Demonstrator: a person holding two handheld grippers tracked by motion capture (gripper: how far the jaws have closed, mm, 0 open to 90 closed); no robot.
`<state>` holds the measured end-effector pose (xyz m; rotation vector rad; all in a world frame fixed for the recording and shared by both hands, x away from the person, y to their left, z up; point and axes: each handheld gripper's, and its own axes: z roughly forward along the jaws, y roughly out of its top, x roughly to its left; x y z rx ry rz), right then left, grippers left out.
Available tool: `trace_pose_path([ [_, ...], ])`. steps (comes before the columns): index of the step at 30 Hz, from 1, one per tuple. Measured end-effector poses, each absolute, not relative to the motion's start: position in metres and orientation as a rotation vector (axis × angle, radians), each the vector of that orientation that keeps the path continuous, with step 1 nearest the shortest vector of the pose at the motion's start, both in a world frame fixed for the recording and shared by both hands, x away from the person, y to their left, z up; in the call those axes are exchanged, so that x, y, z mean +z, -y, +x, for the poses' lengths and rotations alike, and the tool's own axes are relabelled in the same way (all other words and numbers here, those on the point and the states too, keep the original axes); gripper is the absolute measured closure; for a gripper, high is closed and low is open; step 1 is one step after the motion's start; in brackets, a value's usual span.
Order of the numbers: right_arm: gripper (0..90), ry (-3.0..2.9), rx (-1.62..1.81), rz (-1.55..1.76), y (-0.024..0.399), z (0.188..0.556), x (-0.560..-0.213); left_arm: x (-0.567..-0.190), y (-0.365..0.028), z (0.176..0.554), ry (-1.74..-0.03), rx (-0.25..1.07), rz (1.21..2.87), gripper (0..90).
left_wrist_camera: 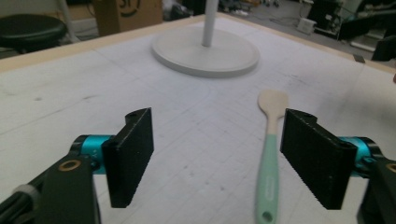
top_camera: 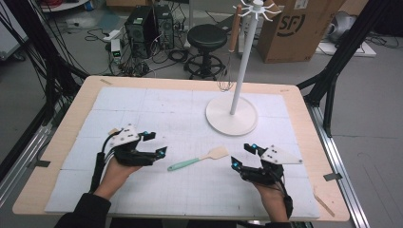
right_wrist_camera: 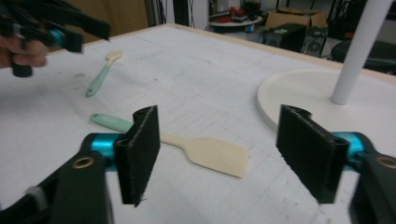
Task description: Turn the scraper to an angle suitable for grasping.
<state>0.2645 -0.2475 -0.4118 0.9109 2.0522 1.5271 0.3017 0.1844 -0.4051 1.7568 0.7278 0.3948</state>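
A spatula (top_camera: 197, 160) with a mint-green handle and a pale wooden blade lies flat on the white mat, mid-table. My left gripper (top_camera: 156, 144) hovers just left of its handle end, jaws wide apart and empty. In the left gripper view (left_wrist_camera: 219, 158) the spatula (left_wrist_camera: 270, 154) lies on the mat just inside the right jaw. My right gripper (top_camera: 242, 156) sits to the right of the blade, also open. Its own view (right_wrist_camera: 224, 154) has the spatula blade (right_wrist_camera: 210, 153) on the mat between the jaws, untouched. A second green-handled spoon (right_wrist_camera: 99, 77) lies farther off, below the other gripper.
A white rack stand with a round base (top_camera: 231, 116) rises at the back right of the mat (top_camera: 142, 104), a whisk (top_camera: 227, 80) hanging from it. A thin wooden stick (top_camera: 324, 203) lies near the table's front right corner. Beyond the table are a stool (top_camera: 206, 38) and a cardboard box (top_camera: 299, 23).
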Motion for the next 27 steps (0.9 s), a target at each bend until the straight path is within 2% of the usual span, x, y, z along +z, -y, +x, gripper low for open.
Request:
trace_pose_path([
  [1,33.5,-2.062,1.519,0.916,0.243,0.27,-0.413,-0.405,-0.193,0.299,-0.738,0.414,1.733,21.3],
  [4,44.4,-2.107,1.487,0.943,0.23,0.285,-0.417,-0.406,-0.216,0.292,-0.763,0.455,1.685,21.1],
  [9,72.1,-2.195,1.424,0.963,0.21,0.308,-0.422,-0.413,-0.249,0.28,-0.802,0.508,1.644,21.6],
  [13,84.9,-2.263,1.347,0.996,0.193,0.327,-0.426,-0.419,-0.262,0.271,-0.813,0.534,1.653,21.6],
  [16,89.1,-2.3,1.283,1.002,0.18,0.34,-0.429,-0.423,-0.268,0.266,-0.819,0.552,1.646,21.7],
  [21,89.1,-2.416,1.131,0.984,0.157,0.357,-0.435,-0.428,-0.279,0.26,-0.835,0.559,1.62,22.1],
  [27,89.1,-2.49,1.072,1.015,0.162,0.358,-0.442,-0.432,-0.299,0.256,-0.874,0.573,1.579,22.1],
])
